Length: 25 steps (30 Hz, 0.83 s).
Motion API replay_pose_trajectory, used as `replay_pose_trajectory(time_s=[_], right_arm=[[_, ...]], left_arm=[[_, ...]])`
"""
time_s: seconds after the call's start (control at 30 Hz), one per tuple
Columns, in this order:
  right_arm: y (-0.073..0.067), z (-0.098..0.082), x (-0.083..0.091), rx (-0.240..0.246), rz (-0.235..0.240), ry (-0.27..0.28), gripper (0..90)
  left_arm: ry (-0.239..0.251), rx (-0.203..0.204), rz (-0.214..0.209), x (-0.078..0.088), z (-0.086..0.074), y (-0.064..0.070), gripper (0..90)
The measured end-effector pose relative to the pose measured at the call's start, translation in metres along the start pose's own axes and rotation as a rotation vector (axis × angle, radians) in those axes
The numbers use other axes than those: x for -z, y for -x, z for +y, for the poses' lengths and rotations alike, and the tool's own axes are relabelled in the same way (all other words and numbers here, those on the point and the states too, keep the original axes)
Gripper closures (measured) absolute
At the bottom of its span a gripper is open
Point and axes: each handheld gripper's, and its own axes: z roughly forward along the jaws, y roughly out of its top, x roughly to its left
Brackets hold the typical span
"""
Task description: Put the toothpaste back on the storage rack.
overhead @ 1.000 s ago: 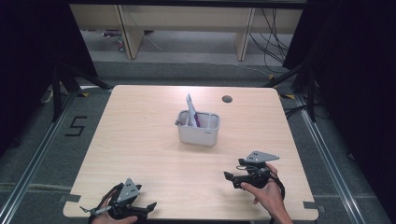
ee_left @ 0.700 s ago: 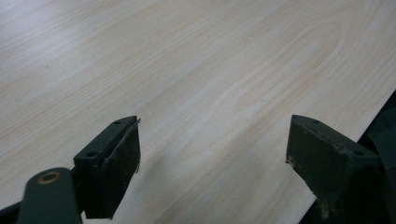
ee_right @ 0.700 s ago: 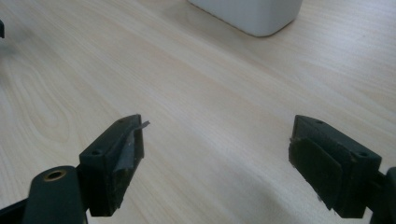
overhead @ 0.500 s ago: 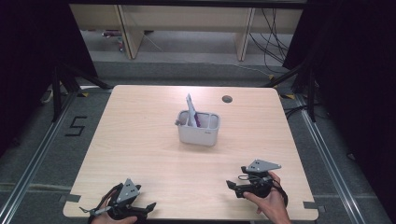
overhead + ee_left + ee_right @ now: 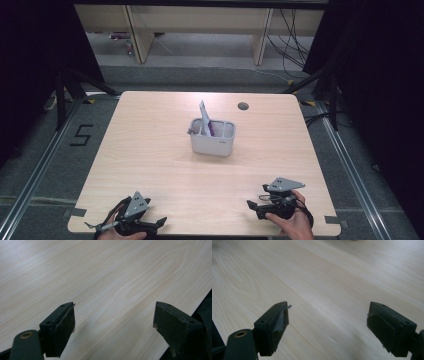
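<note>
A white rectangular container [image 5: 212, 141] stands near the middle of the light wooden table [image 5: 150, 145], with a pale card and a purple item sticking up from it. My left gripper [image 5: 157, 223] rests at the table's front left edge, held by a hand, open with nothing between its jaws. My right gripper [image 5: 252, 207] lies at the front right, also in a hand and open. In the left gripper view the left gripper [image 5: 113, 325] has bare wood between its wide-apart jaws. The right gripper [image 5: 328, 323] likewise spans bare table.
A dark round cable hole [image 5: 243, 106] sits in the table's far right part. Wooden shelving legs [image 5: 137, 37] and loose cables [image 5: 292, 35] stand on the grey floor beyond the table. A "5" mark [image 5: 81, 135] lies on the floor to the left.
My right gripper has drawn back toward the table's front edge and slightly right. The left gripper and the container stayed put.
</note>
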Motion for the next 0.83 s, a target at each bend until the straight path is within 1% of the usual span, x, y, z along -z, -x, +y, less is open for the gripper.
replay_pose_trajectory(time_s=[0.03, 0.07, 0.1, 0.13, 0.17, 0.2, 0.23, 0.27, 0.3, 0.37, 0.4, 0.43, 0.47, 0.5, 0.53, 0.57, 0.6, 0.67, 0.83], right_arm=[[0.001, -0.001, 0.0, 0.02, 0.005, 0.003, 18.2], [0.001, -0.002, 0.001, 0.013, 0.008, -0.005, 18.2], [0.001, -0.003, 0.001, 0.018, 0.013, -0.002, 18.2], [-0.002, -0.004, 0.002, -0.014, 0.011, -0.015, 18.2], [0.0, -0.005, 0.002, 0.013, 0.011, -0.012, 18.2], [-0.004, -0.006, 0.003, -0.033, 0.016, -0.028, 18.2], [-0.001, -0.007, 0.003, 0.016, 0.004, -0.014, 18.3], [0.0, -0.007, 0.003, 0.034, 0.007, -0.012, 18.2], [-0.002, -0.008, 0.004, 0.01, 0.009, -0.025, 18.3], [0.0, -0.009, 0.005, 0.039, 0.003, -0.017, 18.3], [0.0, -0.009, 0.005, 0.038, 0.005, -0.017, 18.3], [-0.001, -0.01, 0.006, 0.023, 0.007, -0.021, 18.3], [-0.001, -0.01, 0.007, 0.028, -0.004, -0.02, 18.3], [-0.002, -0.011, 0.007, 0.008, 0.002, -0.025, 18.3], [-0.001, -0.011, 0.007, 0.023, 0.011, -0.021, 18.3], [-0.003, -0.011, 0.009, 0.006, 0.003, -0.033, 18.3], [-0.001, -0.011, 0.008, 0.026, 0.0, -0.02, 18.3], [0.0, -0.012, 0.008, 0.032, 0.015, -0.022, 18.3], [-0.001, -0.013, 0.007, 0.035, 0.018, -0.024, 18.2]], left_arm=[[0.0, -0.001, 0.0, 0.0, 0.0, 0.0, 17.2], [-0.005, -0.001, 0.001, 0.0, 0.0, 0.0, 17.2], [-0.007, -0.001, 0.004, 0.001, 0.0, 0.0, 17.1], [-0.006, 0.0, 0.005, 0.0, 0.0, 0.0, 17.2], [0.0, 0.0, 0.0, 0.0, 0.0, 0.0, 17.2], [-0.001, -0.001, 0.001, 0.0, 0.0, 0.0, 17.2], [-0.001, 0.0, 0.001, 0.0, 0.0, 0.0, 17.2], [-0.023, -0.025, 0.014, 0.001, 0.0, -0.002, 17.2], [-0.024, -0.026, 0.014, 0.001, 0.0, -0.002, 17.2], [-0.024, -0.026, 0.014, 0.001, 0.0, -0.002, 17.2], [-0.024, -0.026, 0.014, 0.001, 0.0, -0.002, 17.2], [-0.02, -0.02, 0.014, 0.0, 0.0, -0.002, 17.2], [-0.02, -0.021, 0.014, 0.0, 0.0, -0.002, 17.2], [-0.02, -0.021, 0.013, 0.0, 0.0, -0.001, 17.1], [-0.02, -0.021, 0.014, 0.0, 0.0, -0.001, 17.2], [-0.02, -0.021, 0.014, 0.0, 0.0, -0.001, 17.2], [-0.025, -0.022, 0.013, 0.001, 0.0, -0.001, 17.2], [-0.022, -0.021, 0.016, 0.0, 0.0, -0.001, 17.2], [-0.03, -0.027, 0.013, 0.001, 0.0, -0.001, 17.1]])
